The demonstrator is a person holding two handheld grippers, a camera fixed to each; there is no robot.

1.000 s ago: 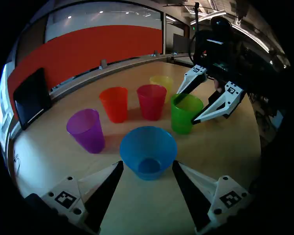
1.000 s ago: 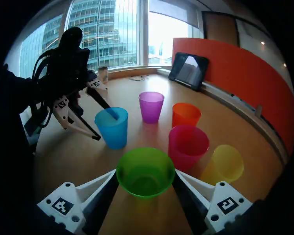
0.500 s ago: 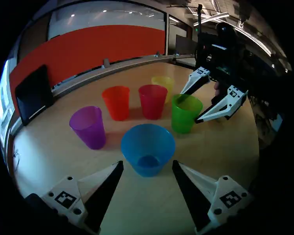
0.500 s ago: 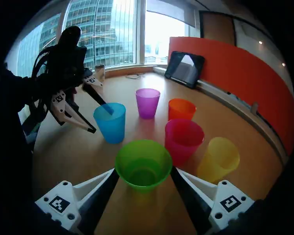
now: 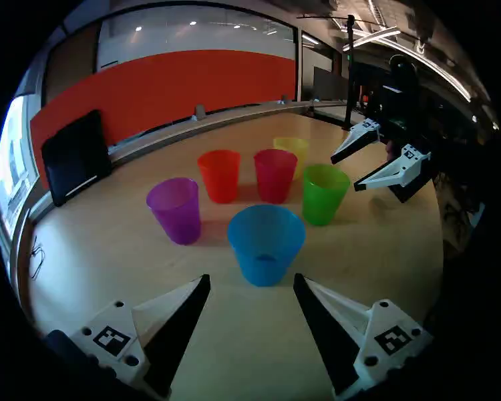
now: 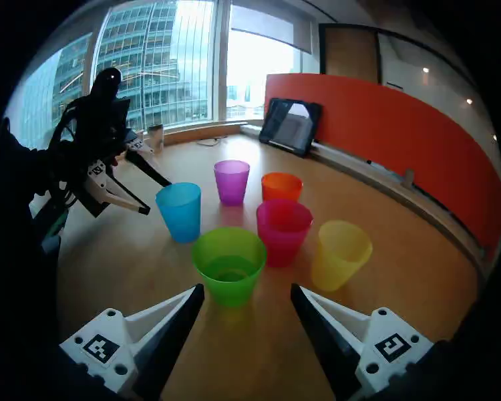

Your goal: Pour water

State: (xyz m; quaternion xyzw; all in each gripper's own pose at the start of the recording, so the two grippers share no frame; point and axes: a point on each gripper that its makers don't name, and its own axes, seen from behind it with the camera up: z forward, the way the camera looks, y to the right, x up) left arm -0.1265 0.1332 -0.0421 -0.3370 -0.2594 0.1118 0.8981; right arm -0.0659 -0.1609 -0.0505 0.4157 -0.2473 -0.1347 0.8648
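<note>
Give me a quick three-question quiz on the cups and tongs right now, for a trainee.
1. True or false: the left tongs are gripping the blue cup.
2. The green cup ahead of the right tongs is: A tipped over, B upright, C stacked in another.
3. How many cups stand on the table?

Key: 1 false, they are open with the cup ahead of them; 2 B; 3 six.
</note>
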